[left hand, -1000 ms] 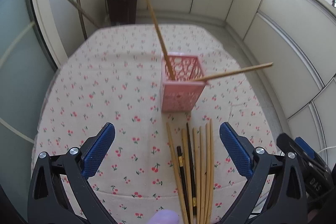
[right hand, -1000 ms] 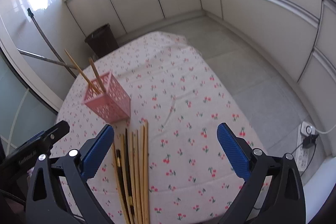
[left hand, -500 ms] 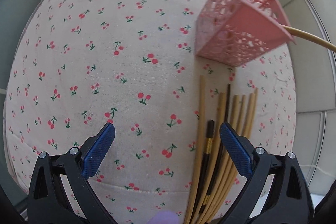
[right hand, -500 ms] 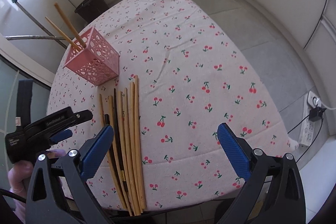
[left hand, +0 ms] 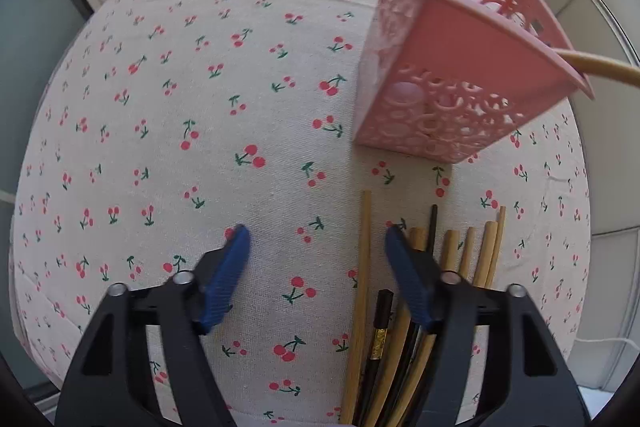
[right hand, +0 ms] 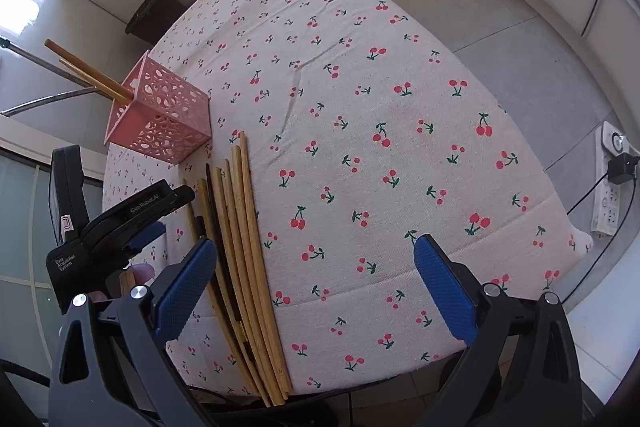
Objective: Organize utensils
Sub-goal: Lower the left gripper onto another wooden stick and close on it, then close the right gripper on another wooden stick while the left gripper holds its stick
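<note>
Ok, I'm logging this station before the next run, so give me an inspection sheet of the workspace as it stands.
Surface: table under a cherry-print cloth, creased but clean.
Job's things: pink perforated holder upright, two wooden chopsticks leaning in it; a row of loose chopsticks, wooden and dark, lies in front of it.
Clutter: nothing seen.
Grippers: left gripper jaws closing, one wooden chopstick between them, pads not yet on it; right gripper open, nothing between its pads.
Cables: power strip on the floor with a plugged adapter and cords.
Surroundings: white cabinets, tiled floor, dark bin behind the table.
</note>
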Available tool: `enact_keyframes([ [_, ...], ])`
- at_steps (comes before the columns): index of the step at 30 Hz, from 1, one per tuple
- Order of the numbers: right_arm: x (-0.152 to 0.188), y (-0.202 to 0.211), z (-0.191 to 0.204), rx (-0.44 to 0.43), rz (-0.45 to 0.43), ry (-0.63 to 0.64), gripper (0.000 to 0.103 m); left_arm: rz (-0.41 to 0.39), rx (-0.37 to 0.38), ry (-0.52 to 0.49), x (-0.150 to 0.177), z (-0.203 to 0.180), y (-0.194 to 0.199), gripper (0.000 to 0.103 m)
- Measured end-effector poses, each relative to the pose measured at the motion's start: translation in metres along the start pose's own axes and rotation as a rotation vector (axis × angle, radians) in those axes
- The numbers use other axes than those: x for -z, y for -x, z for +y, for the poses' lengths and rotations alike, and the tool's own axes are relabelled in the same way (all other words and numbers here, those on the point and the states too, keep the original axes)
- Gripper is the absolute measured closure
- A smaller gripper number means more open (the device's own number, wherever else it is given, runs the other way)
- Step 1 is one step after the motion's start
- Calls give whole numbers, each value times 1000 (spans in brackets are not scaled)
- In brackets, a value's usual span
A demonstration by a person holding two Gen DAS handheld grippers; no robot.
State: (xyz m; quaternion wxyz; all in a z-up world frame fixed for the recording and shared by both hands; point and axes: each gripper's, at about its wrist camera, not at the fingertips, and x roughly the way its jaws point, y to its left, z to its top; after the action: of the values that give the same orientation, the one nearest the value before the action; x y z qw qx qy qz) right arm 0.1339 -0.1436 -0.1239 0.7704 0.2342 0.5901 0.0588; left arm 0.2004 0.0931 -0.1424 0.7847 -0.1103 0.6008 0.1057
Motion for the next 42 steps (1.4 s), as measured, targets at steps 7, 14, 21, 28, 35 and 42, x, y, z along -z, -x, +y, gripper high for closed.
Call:
enact_keyframes([
  [7, -2, -7, 2, 13, 5, 5, 7, -53, -18, -78, 13, -22, 2, 97],
  [14, -9, -16, 8, 10, -4, -9, 7, -36, 51, -50, 15, 10, 6, 99],
  [21, -25, -24, 24, 29, -56, 9, 7, -45, 113, 3, 11, 44, 24, 99],
  [28, -36, -53, 44, 115, -64, 67, 7, -83, 131, 0, 11, 59, 45, 99],
  [35, -38, -68, 45, 141, -43, 50, 8, -88, 72, 20, 3, 72, 44, 99],
  [42, -40, -74, 52, 200, -49, 107, 30, -85, 74, 35, 1, 82, 43, 99],
])
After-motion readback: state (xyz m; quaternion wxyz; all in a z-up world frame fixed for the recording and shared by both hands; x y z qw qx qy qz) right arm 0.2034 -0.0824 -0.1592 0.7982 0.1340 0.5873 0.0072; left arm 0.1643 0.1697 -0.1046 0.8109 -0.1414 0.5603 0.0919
